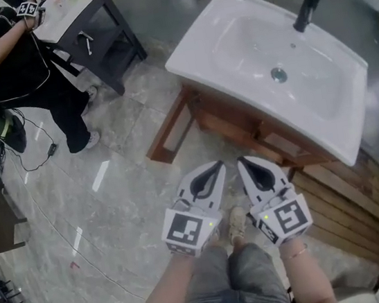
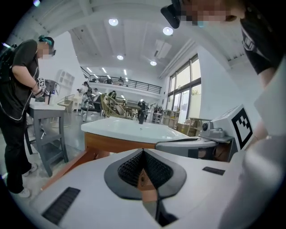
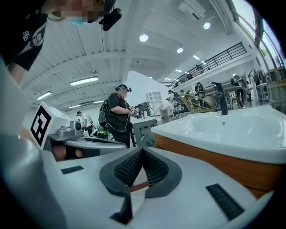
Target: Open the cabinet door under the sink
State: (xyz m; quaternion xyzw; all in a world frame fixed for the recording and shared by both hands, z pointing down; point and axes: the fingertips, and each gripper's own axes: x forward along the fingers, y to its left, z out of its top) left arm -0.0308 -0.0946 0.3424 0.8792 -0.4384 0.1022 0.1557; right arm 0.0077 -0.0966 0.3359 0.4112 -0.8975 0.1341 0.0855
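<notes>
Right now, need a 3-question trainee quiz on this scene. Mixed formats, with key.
1. True or false: the left tool is holding something.
2. The black metal faucet stands on: A) the white ceramic basin; B) a grey side table; C) the marble floor.
3. Fill in: the right tool has its jaws ____.

Key: 1 false; 2 A; 3 shut.
</notes>
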